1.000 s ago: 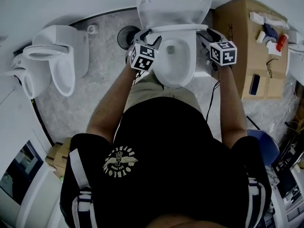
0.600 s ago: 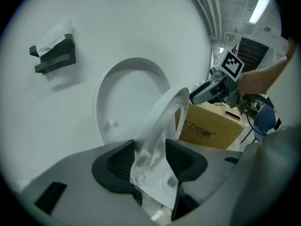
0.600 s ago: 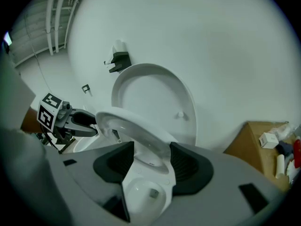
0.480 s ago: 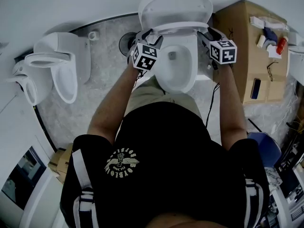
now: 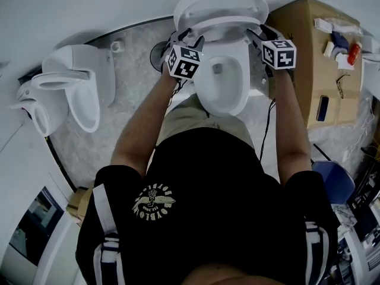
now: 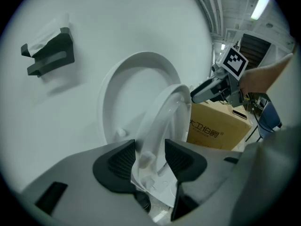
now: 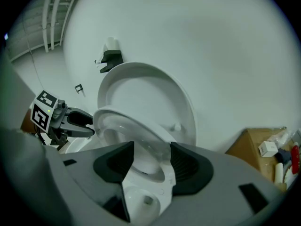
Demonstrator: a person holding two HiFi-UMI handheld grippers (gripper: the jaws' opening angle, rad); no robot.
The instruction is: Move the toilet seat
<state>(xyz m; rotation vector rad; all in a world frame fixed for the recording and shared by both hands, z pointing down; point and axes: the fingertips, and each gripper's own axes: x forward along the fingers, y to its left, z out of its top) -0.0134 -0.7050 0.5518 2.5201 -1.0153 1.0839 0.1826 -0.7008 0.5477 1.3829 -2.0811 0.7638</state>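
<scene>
Change: since a second ago both grippers have pushed in toward the wall, and the toilet seat (image 5: 221,28) has swung higher with them, its free edge now closer to the lid (image 5: 219,2).
Left gripper (image 6: 150,159): here it is on the seat's left side, jaws set fairly wide and just now closing in a touch. The seat's rim stands on edge between the ribbed pads, and it has hold of it.
Right gripper (image 7: 151,161): same story on the right side, the seat's rim fills the space between the two dark pads and is clamped there.
Seat, where it is: half raised and tilted, lifted clear of the bowl (image 5: 222,82), hanging between the bowl below and the lid behind. It spans from one gripper to the other, held at both flanks.
Seat against lid: a gap shows between them along the free edge, and the lid stands upright at the wall.
Person: standing right over the bowl, both arms stretched forward.
Around: a cardboard box (image 5: 309,52) sits just right of the toilet, and a second toilet (image 5: 77,88) stands well off to the left.
</scene>
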